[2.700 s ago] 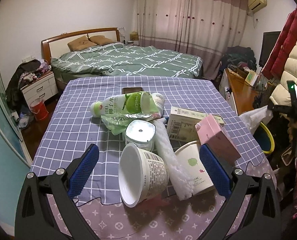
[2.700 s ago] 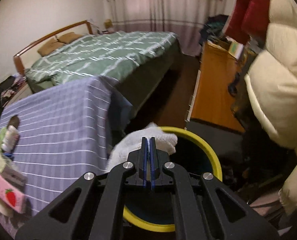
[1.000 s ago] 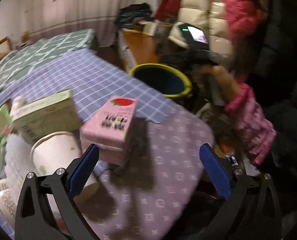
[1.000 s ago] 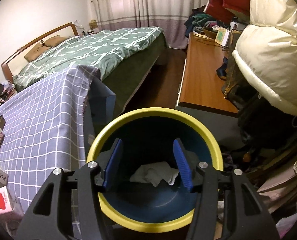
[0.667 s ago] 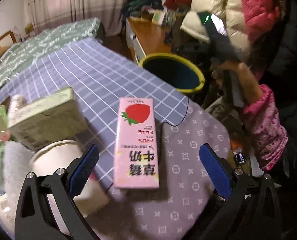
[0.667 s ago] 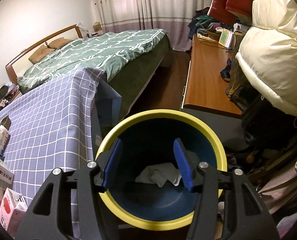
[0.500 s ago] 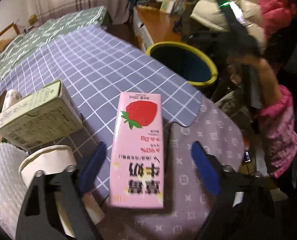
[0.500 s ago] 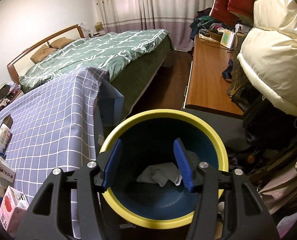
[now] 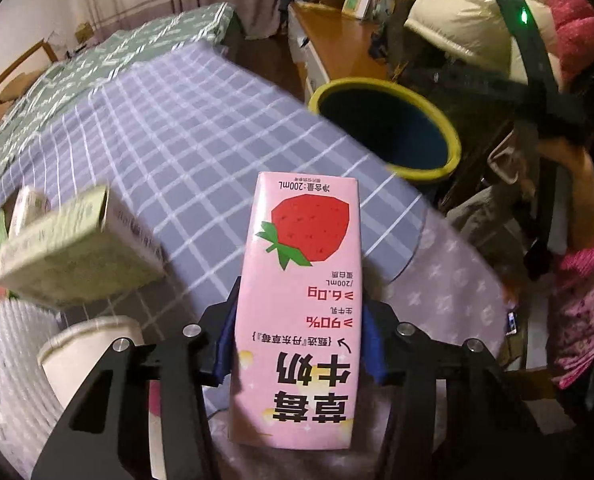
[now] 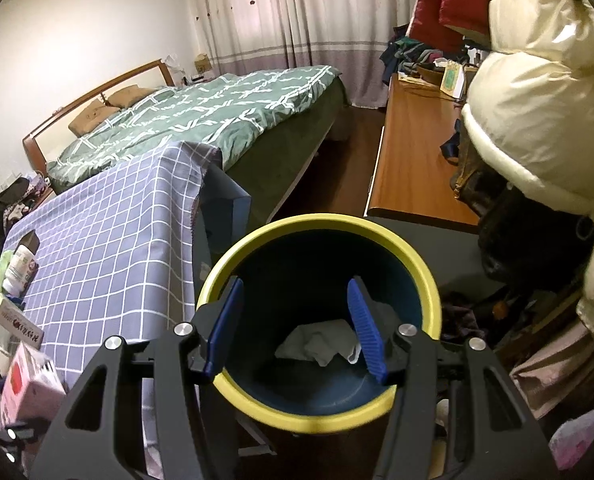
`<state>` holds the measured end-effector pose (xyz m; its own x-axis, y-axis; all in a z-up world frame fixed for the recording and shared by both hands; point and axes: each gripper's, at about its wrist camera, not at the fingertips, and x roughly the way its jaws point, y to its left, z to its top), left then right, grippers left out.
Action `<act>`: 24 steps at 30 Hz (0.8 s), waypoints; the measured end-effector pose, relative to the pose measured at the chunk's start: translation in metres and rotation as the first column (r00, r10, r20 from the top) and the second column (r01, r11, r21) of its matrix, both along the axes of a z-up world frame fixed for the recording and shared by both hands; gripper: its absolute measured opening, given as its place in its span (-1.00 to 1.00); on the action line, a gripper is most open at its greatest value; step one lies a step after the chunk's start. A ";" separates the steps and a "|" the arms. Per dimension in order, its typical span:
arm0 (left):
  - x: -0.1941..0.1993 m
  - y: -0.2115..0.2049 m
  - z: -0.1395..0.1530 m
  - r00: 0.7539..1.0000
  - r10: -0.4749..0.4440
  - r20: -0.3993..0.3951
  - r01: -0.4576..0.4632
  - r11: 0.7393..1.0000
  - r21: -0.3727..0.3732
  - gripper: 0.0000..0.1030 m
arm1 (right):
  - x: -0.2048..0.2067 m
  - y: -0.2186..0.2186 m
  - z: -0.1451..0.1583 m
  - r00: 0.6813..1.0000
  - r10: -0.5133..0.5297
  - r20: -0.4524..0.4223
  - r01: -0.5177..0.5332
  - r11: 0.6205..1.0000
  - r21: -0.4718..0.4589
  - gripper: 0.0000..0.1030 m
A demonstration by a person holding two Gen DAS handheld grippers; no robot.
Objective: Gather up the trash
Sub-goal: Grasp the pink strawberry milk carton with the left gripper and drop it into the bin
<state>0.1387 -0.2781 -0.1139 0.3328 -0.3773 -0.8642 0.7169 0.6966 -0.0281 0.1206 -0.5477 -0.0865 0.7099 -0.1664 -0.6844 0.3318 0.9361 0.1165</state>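
My left gripper (image 9: 297,340) is shut on a pink strawberry milk carton (image 9: 301,280), its blue pads pressing both long sides over the table's near corner. The same carton (image 10: 25,384) shows at the lower left of the right wrist view. My right gripper (image 10: 295,328) stands open and empty above the blue bin with a yellow rim (image 10: 413,264), where a crumpled white tissue (image 10: 317,344) lies at the bottom. That bin (image 9: 453,140) stands beside the table's right edge in the left wrist view.
On the checked tablecloth (image 9: 169,136) lie a green box (image 9: 73,252), a white paper cup (image 9: 93,340) and white foam wrap (image 9: 13,344). A person's pink sleeve (image 9: 585,280) is at the right. A bed (image 10: 201,116), a wooden desk (image 10: 413,168) and hanging coats (image 10: 537,92) surround the bin.
My left gripper came down over the pink carton and its jaws closed onto it. The right gripper stayed open over the bin, which drifted slightly in its view.
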 end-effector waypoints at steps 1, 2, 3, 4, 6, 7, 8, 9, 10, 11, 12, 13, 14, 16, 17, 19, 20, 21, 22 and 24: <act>0.001 -0.006 0.005 1.000 -0.007 0.006 0.007 1.000 -0.011 -0.03 | -0.005 -0.001 0.001 1.000 -0.003 0.006 0.003 1.000 -0.002 0.01; 0.002 -0.014 0.010 1.000 -0.017 0.012 0.017 1.000 -0.022 -0.03 | -0.009 -0.002 0.002 1.000 -0.007 0.011 0.007 1.000 -0.005 0.01; 0.004 -0.021 0.014 1.000 -0.024 0.016 0.024 0.999 -0.029 -0.03 | -0.016 -0.003 0.003 1.000 -0.015 0.018 0.015 1.000 -0.011 0.01; 0.005 -0.028 0.017 0.999 -0.030 0.020 0.030 0.999 -0.034 -0.03 | -0.021 -0.003 0.003 1.000 -0.020 0.021 0.021 1.000 -0.015 0.01; 0.011 -0.050 0.024 0.998 -0.057 0.023 0.058 0.997 -0.052 -0.03 | -0.031 -0.006 0.004 0.999 -0.034 0.024 0.034 0.999 -0.023 0.01; 0.013 -0.059 0.025 0.998 -0.067 0.018 0.068 0.996 -0.057 -0.03 | -0.038 -0.008 0.003 0.999 -0.042 0.027 0.042 0.999 -0.023 0.01; 0.017 -0.069 0.027 0.997 -0.075 0.012 0.076 0.995 -0.062 -0.03 | -0.045 -0.010 0.003 0.998 -0.049 0.028 0.050 0.999 -0.021 0.01; 0.023 -0.086 0.028 0.996 -0.088 0.007 0.088 0.994 -0.067 -0.03 | -0.050 -0.012 0.003 0.998 -0.055 0.030 0.056 0.998 -0.020 0.01; 0.025 -0.098 0.028 0.996 -0.094 0.009 0.095 0.993 -0.065 -0.03 | -0.056 -0.014 0.003 0.997 -0.065 0.031 0.066 0.998 -0.020 0.01; 0.029 -0.108 0.027 0.995 -0.098 0.014 0.099 0.993 -0.060 -0.03 | -0.061 -0.017 0.003 0.997 -0.074 0.032 0.074 0.997 -0.020 0.01; 0.033 -0.124 0.026 0.994 -0.103 0.023 0.104 0.993 -0.050 -0.02 | -0.069 -0.019 0.004 0.996 -0.083 0.037 0.083 0.996 -0.017 0.01; 0.038 -0.140 0.024 0.993 -0.111 0.029 0.112 0.993 -0.042 -0.02 | -0.074 -0.020 0.003 0.996 -0.086 0.039 0.087 0.996 -0.015 0.01; 0.039 -0.150 0.022 0.993 -0.116 0.033 0.117 0.992 -0.040 -0.02 | -0.080 -0.021 0.003 0.995 -0.091 0.040 0.092 0.996 -0.014 0.01; 0.050 -0.178 0.015 0.991 -0.123 0.043 0.124 0.992 -0.029 -0.02 | -0.089 -0.024 0.003 0.994 -0.102 0.040 0.103 0.995 -0.013 0.01; 0.055 -0.186 0.011 0.991 -0.124 0.044 0.125 0.992 -0.025 -0.02 | -0.094 -0.025 0.003 0.993 -0.109 0.039 0.109 0.994 -0.013 0.01; 0.066 -0.208 0.002 0.992 -0.122 0.036 0.123 0.992 -0.028 -0.01 | -0.100 -0.027 0.002 0.992 -0.117 0.038 0.118 0.993 -0.010 0.01; 0.070 -0.215 -0.002 0.992 -0.120 0.035 0.121 0.992 -0.028 -0.01 | -0.103 -0.028 0.001 0.992 -0.121 0.035 0.121 0.993 -0.008 0.01; 0.075 -0.224 -0.008 0.993 -0.113 0.035 0.114 0.993 -0.022 0.00 | -0.104 -0.029 0.000 0.992 -0.122 0.031 0.122 0.992 -0.004 0.01; 0.080 -0.230 -0.012 0.994 -0.103 0.037 0.104 0.994 -0.018 0.02 | -0.105 -0.029 -0.001 0.992 -0.123 0.027 0.123 0.992 -0.001 0.01; 0.087 -0.236 -0.015 0.996 -0.077 0.055 0.078 0.997 -0.021 0.51 | -0.105 -0.030 -0.002 0.992 -0.124 0.019 0.124 0.992 0.003 0.01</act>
<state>0.2254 -0.5139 -0.1290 0.3474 -0.4234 -0.8367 0.7697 0.6384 -0.0035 0.0153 -0.5773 -0.0890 0.6967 -0.2528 -0.6713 0.4429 0.8878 0.1254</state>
